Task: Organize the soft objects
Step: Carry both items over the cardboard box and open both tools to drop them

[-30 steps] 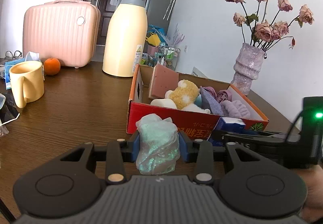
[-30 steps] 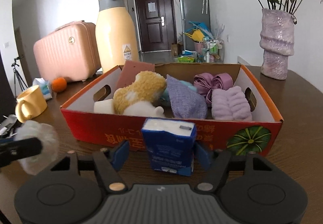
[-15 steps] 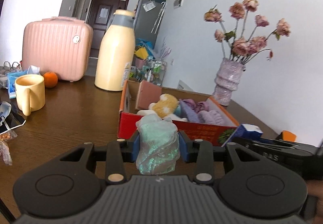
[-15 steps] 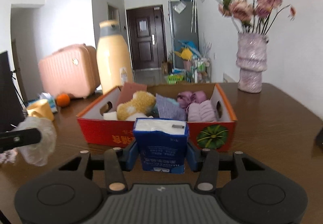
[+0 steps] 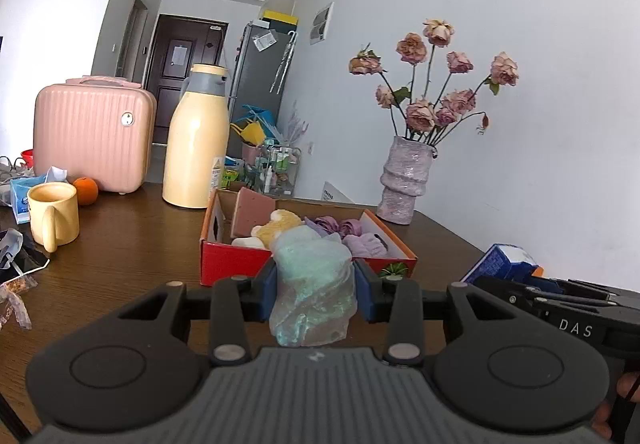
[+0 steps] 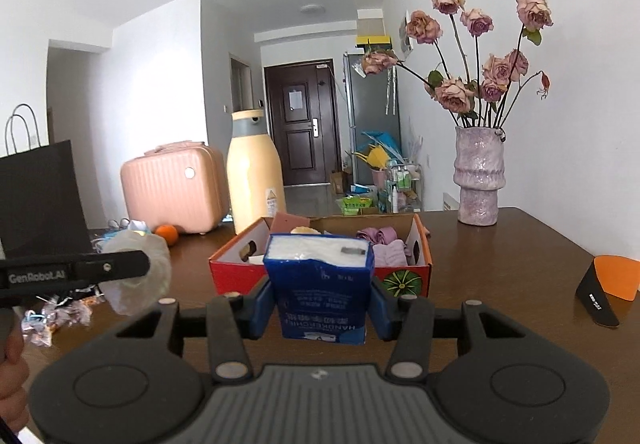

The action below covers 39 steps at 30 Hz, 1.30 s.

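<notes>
My left gripper (image 5: 315,290) is shut on a pale green soft bundle in clear plastic wrap (image 5: 314,284), held above the table in front of the box. My right gripper (image 6: 320,300) is shut on a blue tissue pack (image 6: 322,290); the pack also shows in the left wrist view (image 5: 506,266). The red cardboard box (image 5: 236,264) stands ahead on the table, also in the right wrist view (image 6: 404,278). It holds a yellow plush, a pink sponge, purple cloths and other soft items. The bundle in the left gripper shows at the left of the right wrist view (image 6: 136,276).
On the brown table (image 5: 120,244) stand a yellow mug (image 5: 54,215), an orange (image 5: 86,190), a pink case (image 5: 92,139), a cream thermos (image 5: 196,147) and a purple flower vase (image 5: 406,179). Wrappers lie at the left edge (image 5: 16,284). An orange-black object (image 6: 608,284) lies right.
Both grippers have lifted and pulled back from the box, which looks smaller and farther now. Each still holds its item.
</notes>
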Tool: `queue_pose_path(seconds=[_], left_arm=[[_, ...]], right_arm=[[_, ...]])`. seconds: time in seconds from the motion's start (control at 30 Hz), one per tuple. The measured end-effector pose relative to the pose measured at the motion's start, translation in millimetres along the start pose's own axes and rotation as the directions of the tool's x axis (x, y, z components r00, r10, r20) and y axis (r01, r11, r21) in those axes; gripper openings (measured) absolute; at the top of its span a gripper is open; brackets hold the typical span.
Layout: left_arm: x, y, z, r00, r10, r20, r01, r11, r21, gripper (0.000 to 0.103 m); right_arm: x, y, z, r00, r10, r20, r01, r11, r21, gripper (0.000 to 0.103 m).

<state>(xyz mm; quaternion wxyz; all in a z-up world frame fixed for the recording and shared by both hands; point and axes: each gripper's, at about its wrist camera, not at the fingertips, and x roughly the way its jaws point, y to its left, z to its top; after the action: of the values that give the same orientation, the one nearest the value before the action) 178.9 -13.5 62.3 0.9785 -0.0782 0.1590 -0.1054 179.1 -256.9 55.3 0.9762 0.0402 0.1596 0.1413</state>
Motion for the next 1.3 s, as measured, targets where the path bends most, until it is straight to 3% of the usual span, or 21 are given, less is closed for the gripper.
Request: queue_pose_path(seconds=[0.43,0.77,0.9,1.0,1.13,1.3], left_arm=[[11.4,-13.3,16.4,0.999,0.002,0.048,-0.005,0.998,0.063,0.040],[86.4,-14.2,66.1,0.998,-0.038,0.041,0.034,0.994,0.107,0.040],[134.0,-7.3,81.6,0.999,-0.033,-0.032,0.036,0.995,0.098,0.040],[175.5,1.7,92.6,0.992,-0.048,-0.119,0.055,0.997,0.059,0.040],[239.5,14.4,102.5,0.970,-0.061,-0.237,0.060,0.998,-0.012,0.040],[312.3,21.5,93.3,0.928,-0.042,-0.371,0.025,0.998,-0.051,0.040]], right_arm=[[-2.0,-5.4,4.2,1.000,0.009,0.028,-0.009,1.000,0.008,0.048],[46.8,-20.9,54.2,0.996,0.048,0.069,-0.045,0.998,-0.040,0.048],[82.0,-29.9,78.6,0.996,0.077,0.047,-0.074,0.995,-0.068,0.048],[120.2,-44.2,93.0,0.992,0.128,-0.021,-0.129,0.990,-0.050,0.048],[183.8,-67.0,104.0,0.971,0.186,-0.149,-0.187,0.982,0.010,0.048],[260.6,-86.5,94.3,0.922,0.236,-0.306,-0.214,0.971,0.106,0.048]])
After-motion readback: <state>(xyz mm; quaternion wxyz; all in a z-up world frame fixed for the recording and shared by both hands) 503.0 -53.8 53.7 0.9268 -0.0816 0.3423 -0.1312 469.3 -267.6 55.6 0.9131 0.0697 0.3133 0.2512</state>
